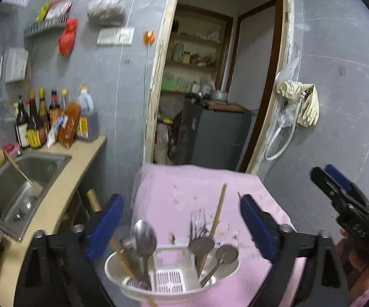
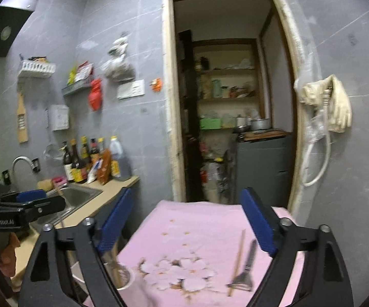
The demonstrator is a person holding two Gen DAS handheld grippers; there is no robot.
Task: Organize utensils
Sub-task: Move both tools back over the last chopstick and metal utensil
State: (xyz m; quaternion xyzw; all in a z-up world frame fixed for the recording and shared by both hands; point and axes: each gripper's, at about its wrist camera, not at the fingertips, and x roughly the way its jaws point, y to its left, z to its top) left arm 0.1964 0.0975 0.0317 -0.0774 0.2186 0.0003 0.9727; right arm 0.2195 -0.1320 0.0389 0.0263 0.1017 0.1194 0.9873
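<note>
A white plastic utensil holder stands on the pink cloth right below my left gripper. That gripper is open, with nothing between its blue pads. Spoons and chopsticks stand in the holder; a fork and a long chopstick rise at its right side. My right gripper is open and empty above the cloth. A loose chopstick and a metal peeler-like utensil lie on the cloth by its right finger. The holder is partly hidden behind its left finger.
A counter with a steel sink and several sauce bottles runs along the left. Straight ahead an open doorway leads to shelves and a grey cabinet. Gloves and a hose hang on the right wall.
</note>
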